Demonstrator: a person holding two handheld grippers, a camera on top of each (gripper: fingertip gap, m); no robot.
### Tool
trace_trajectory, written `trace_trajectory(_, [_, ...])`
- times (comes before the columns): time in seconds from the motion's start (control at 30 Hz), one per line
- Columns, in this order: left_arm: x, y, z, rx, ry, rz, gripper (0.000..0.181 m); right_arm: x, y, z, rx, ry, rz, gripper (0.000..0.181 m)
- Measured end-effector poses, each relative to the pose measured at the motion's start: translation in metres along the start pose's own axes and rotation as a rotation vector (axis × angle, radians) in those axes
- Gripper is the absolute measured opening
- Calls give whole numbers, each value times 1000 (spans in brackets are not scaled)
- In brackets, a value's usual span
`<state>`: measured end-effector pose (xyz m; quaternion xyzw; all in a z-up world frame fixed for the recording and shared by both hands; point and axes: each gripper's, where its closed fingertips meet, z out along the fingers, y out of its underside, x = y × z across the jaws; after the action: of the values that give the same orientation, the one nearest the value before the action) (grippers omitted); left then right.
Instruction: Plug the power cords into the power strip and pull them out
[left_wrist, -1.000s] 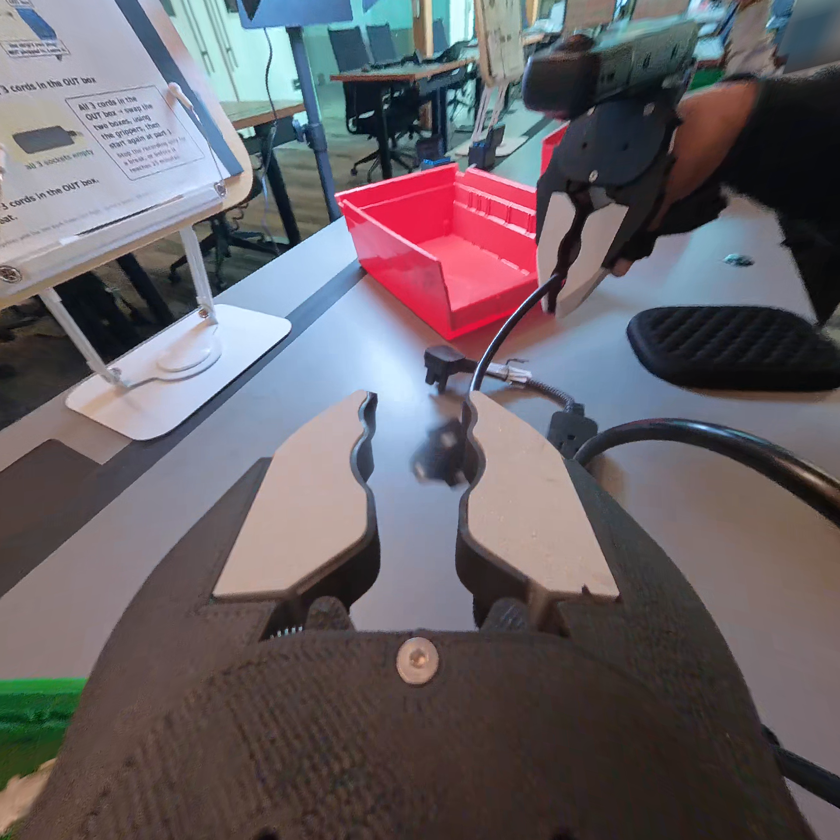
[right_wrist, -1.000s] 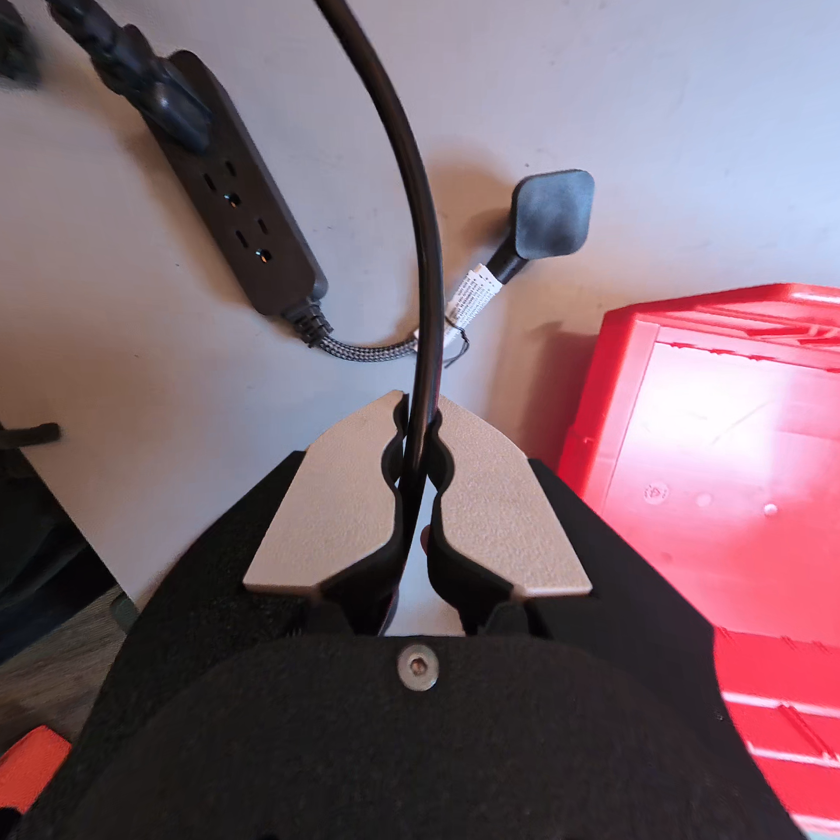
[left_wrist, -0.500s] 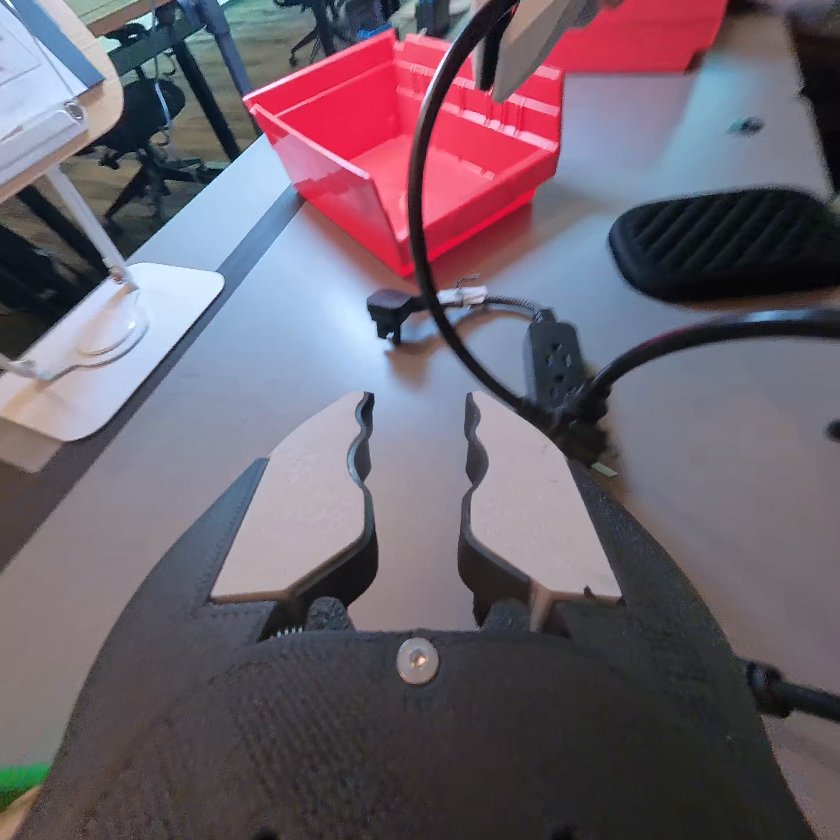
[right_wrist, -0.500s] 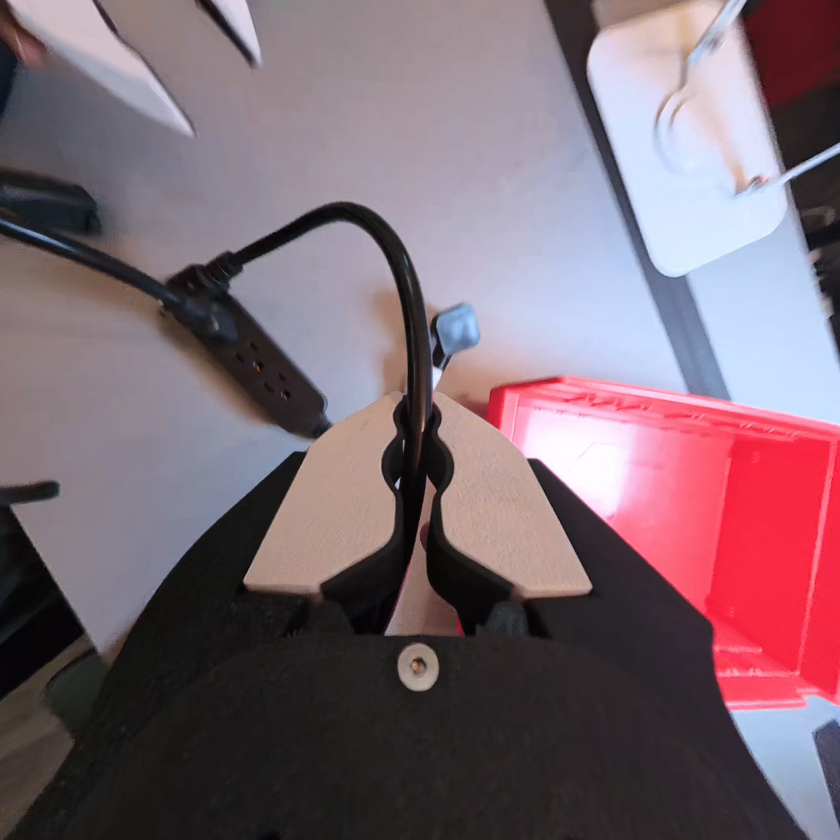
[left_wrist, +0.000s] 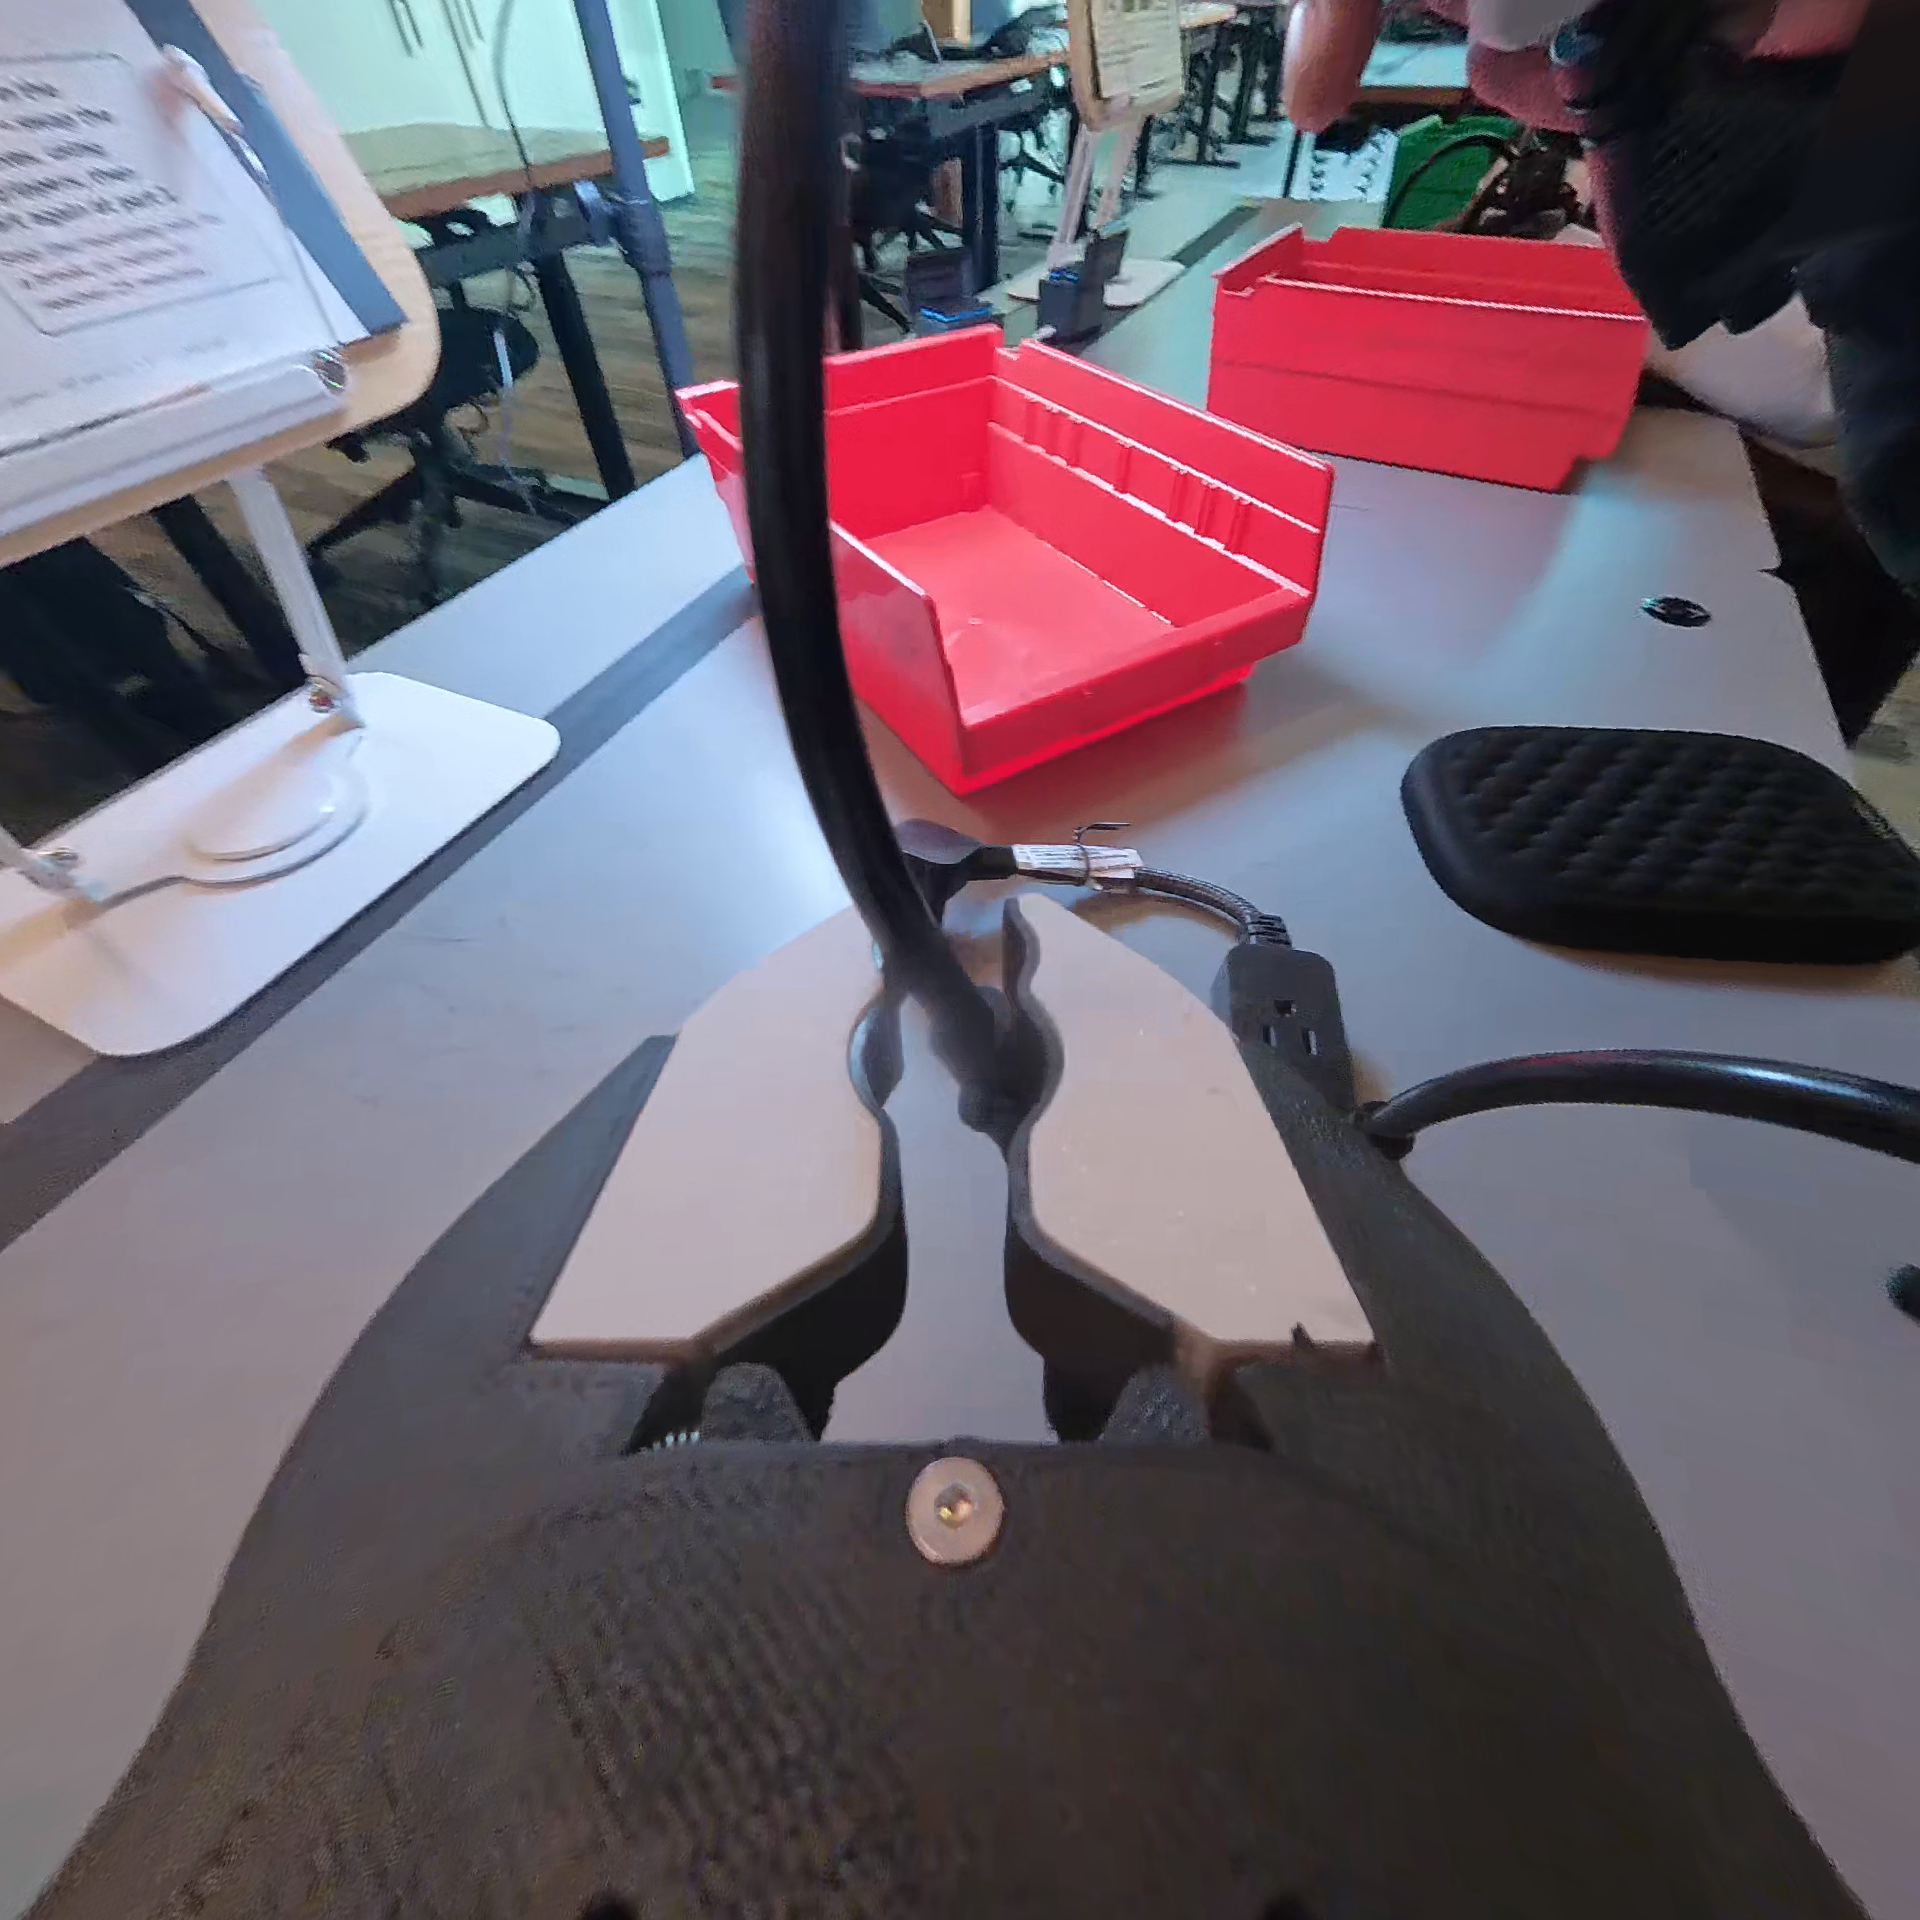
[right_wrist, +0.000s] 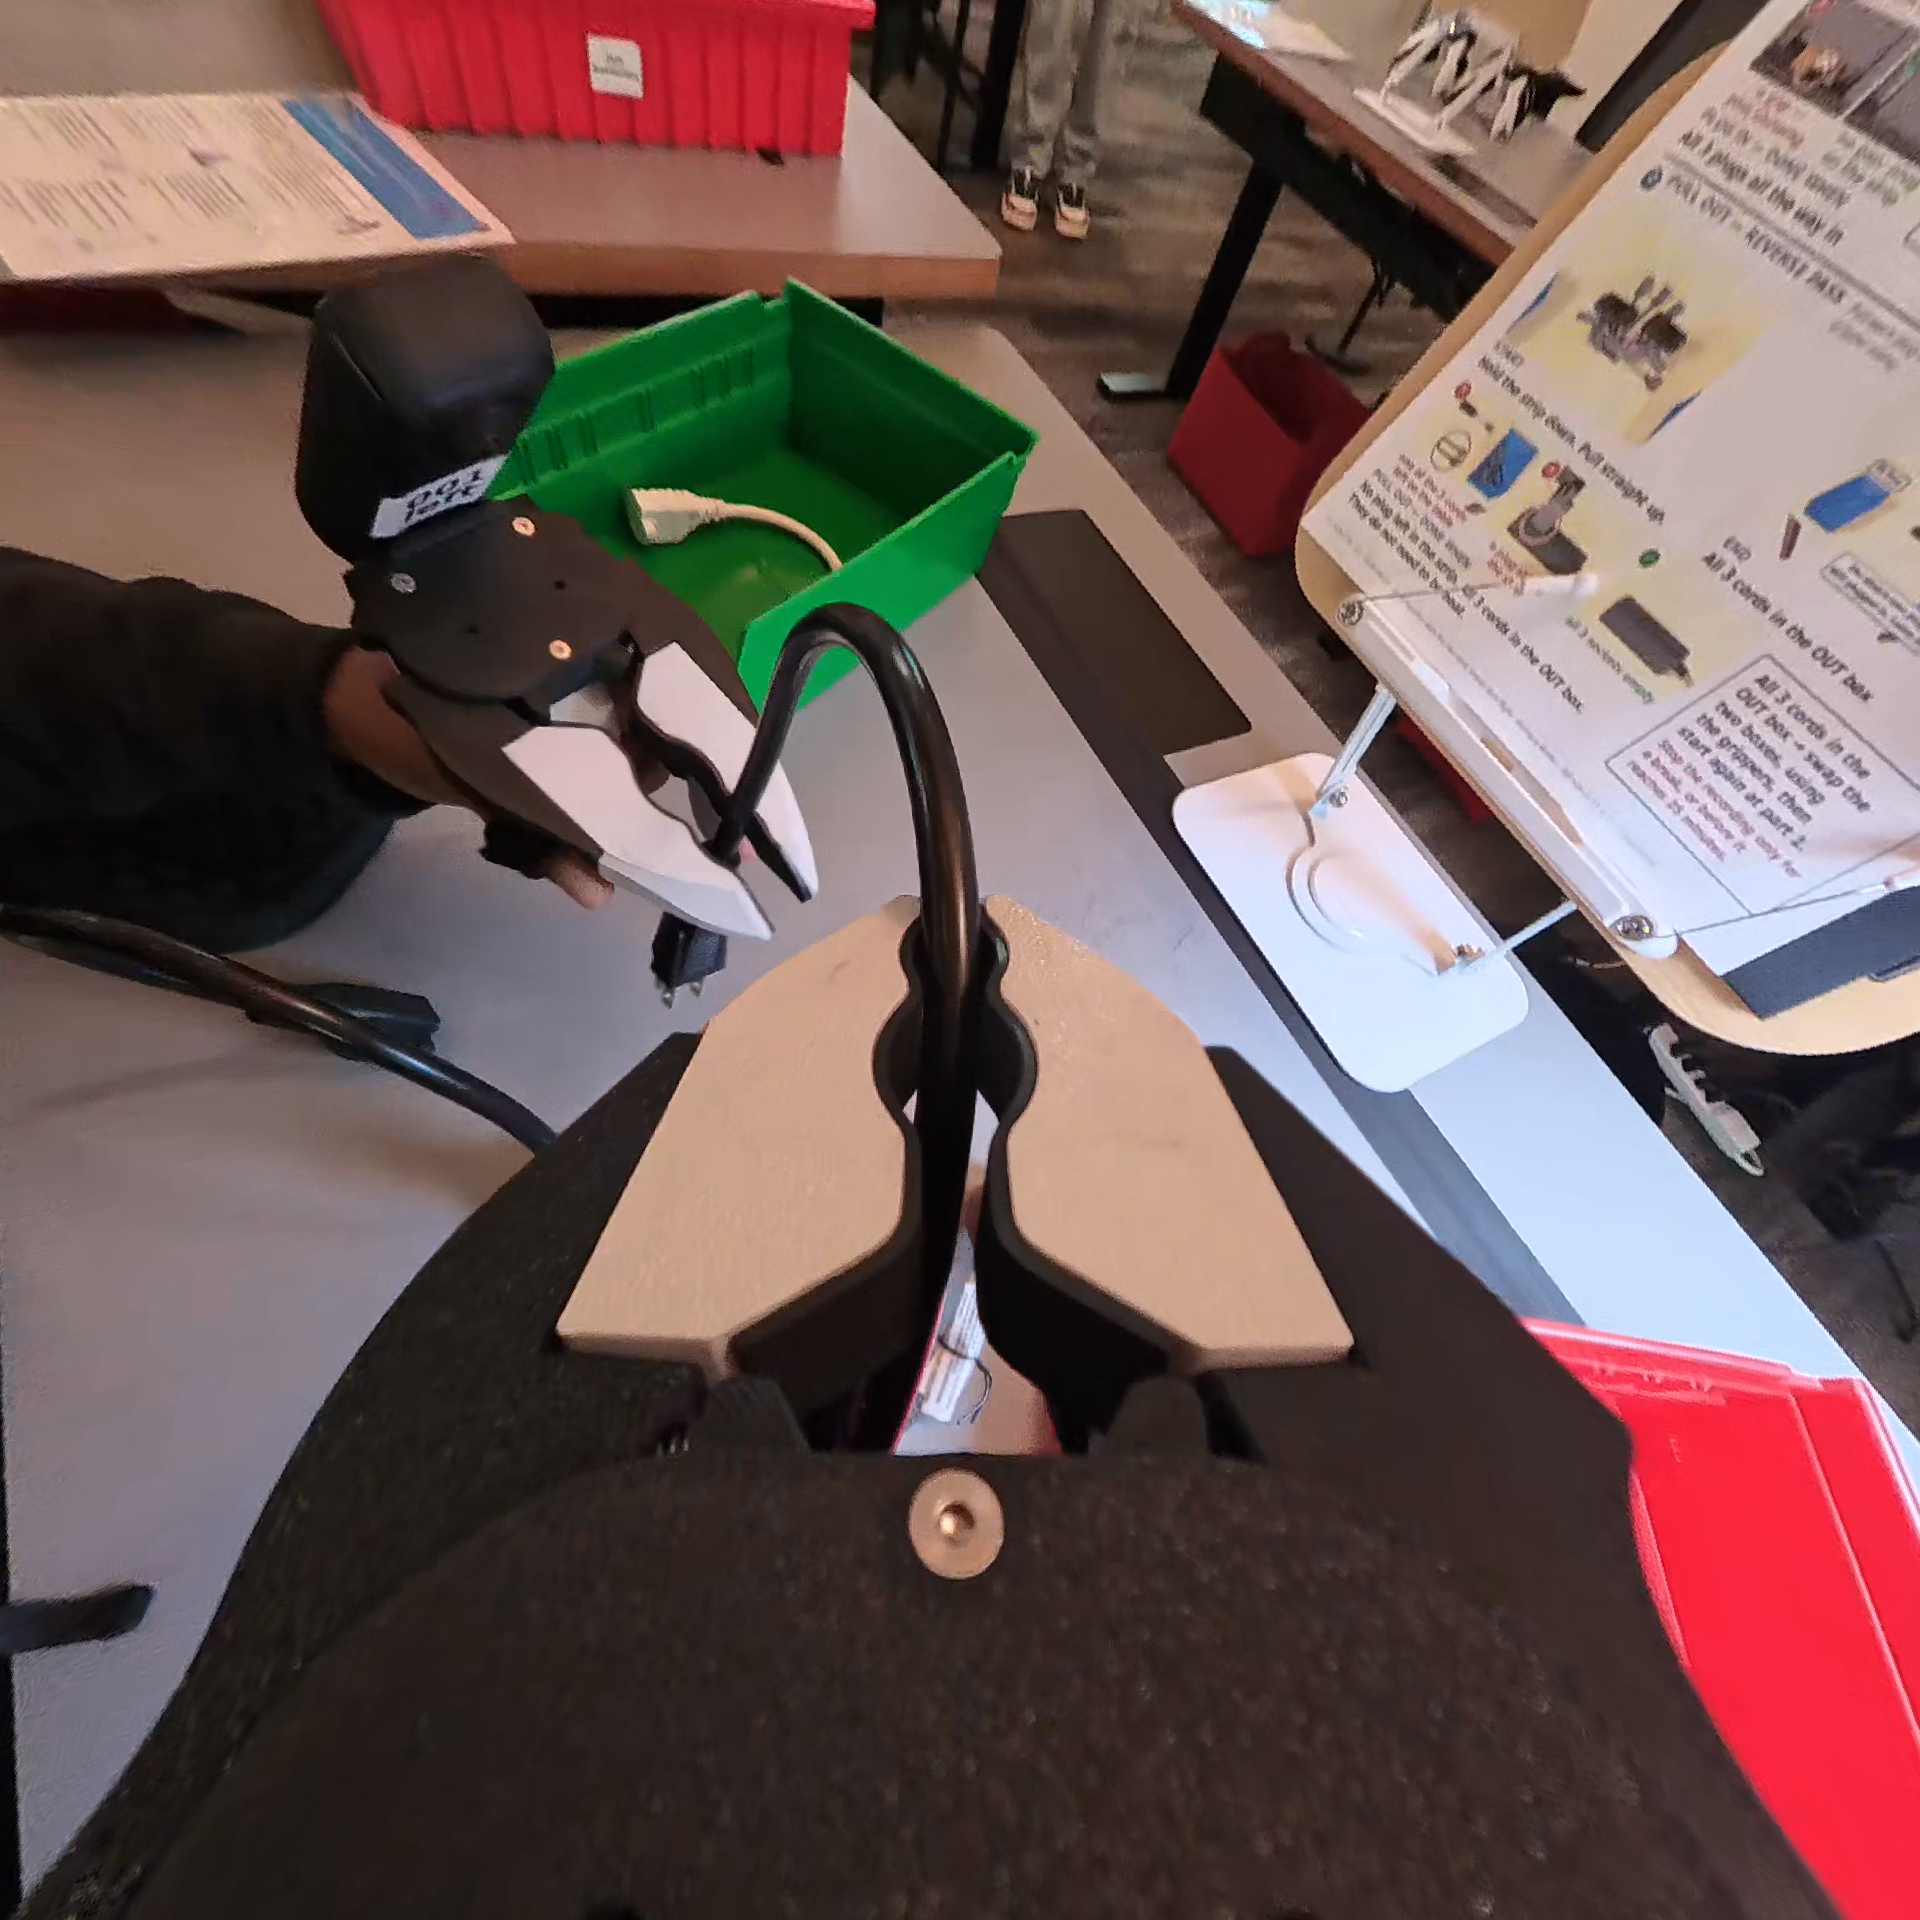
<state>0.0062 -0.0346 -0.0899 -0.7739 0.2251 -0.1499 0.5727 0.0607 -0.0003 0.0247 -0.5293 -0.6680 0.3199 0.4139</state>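
A black power cord (right_wrist: 940, 790) arcs between both grippers above the grey table (left_wrist: 520, 1039). My right gripper (right_wrist: 951, 914) is shut on the cord. My left gripper (left_wrist: 948, 925) is closed on the same cord just above its plug. In the right wrist view the left gripper (right_wrist: 784, 906) holds the plug (right_wrist: 686, 961), which hangs free with its prongs down. The black power strip (left_wrist: 1288, 1023) lies just right of my left fingers. A second black cord (left_wrist: 1662, 1081) is plugged into its near end.
An empty red bin (left_wrist: 1039, 582) stands behind the strip and a second red bin (left_wrist: 1423, 343) farther back. A black pad (left_wrist: 1662, 842) lies to the right. A green bin (right_wrist: 883, 499) holds a white cord (right_wrist: 717, 514). A white document stand (left_wrist: 260, 831) is on the left. About 15 cm separates my left fingertips from my right.
My left gripper was open and has closed on the cord near the plug. My right gripper has lifted and swung round with the cord, now facing the left gripper.
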Motion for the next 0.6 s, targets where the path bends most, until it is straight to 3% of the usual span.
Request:
trace_trajectory(0.1, [-6,-2,-7,11,-28,40,13,-6,2,-2,3,-21,-4,5])
trace_trajectory(0.23, [-8,-19,-26,77,6,52,6,-38,9,-11,41,-192,-58,4])
trace_trajectory(0.47, [-7,-46,-52,90,-14,180,6,-78,50,1,120,-298,-118,3])
trace_trajectory(0.6, [-3,-67,-58,106,-34,264,6,-94,54,3,197,-369,-139,3])
